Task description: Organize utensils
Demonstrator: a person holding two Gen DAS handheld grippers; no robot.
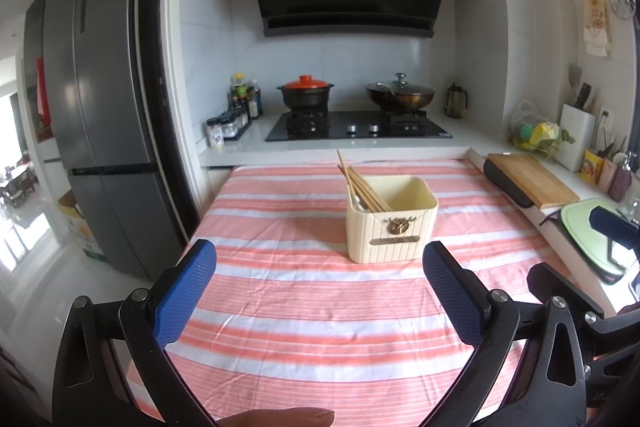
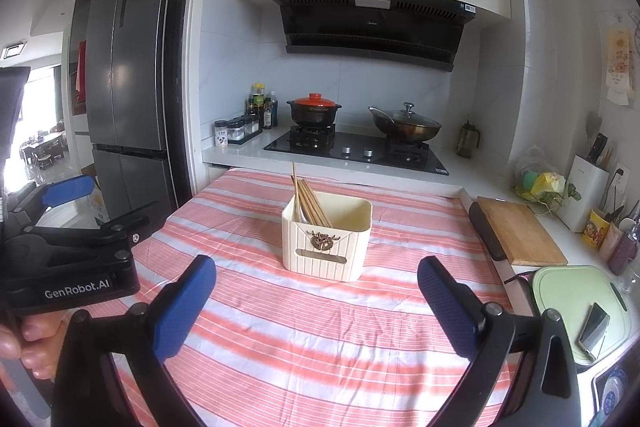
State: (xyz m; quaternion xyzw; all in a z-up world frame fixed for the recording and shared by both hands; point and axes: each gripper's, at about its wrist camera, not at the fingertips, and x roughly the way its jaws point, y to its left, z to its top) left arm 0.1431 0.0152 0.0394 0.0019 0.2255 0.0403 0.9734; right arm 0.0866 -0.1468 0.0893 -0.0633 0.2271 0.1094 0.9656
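A cream utensil holder (image 1: 392,223) (image 2: 326,241) stands on the pink-striped tablecloth (image 1: 320,307) (image 2: 320,327). Several wooden chopsticks (image 1: 360,187) (image 2: 308,201) and a pale spoon (image 1: 358,201) (image 2: 306,214) lean in its left side. My left gripper (image 1: 320,291) hovers open just in front of the holder, nothing between its blue fingers (image 1: 186,295). My right gripper (image 2: 316,303) is likewise open and empty, a little before the holder. In the right wrist view the left gripper (image 2: 68,251) shows at the left edge, held by a hand (image 2: 24,343).
Behind the table a stove (image 1: 356,127) carries a red-lidded pot (image 1: 306,93) and a lidded wok (image 1: 400,95). Spice jars (image 1: 232,123) stand at its left. A wooden cutting board (image 2: 520,235) and a green board (image 2: 576,303) lie on the right counter. A grey fridge (image 1: 100,107) stands left.
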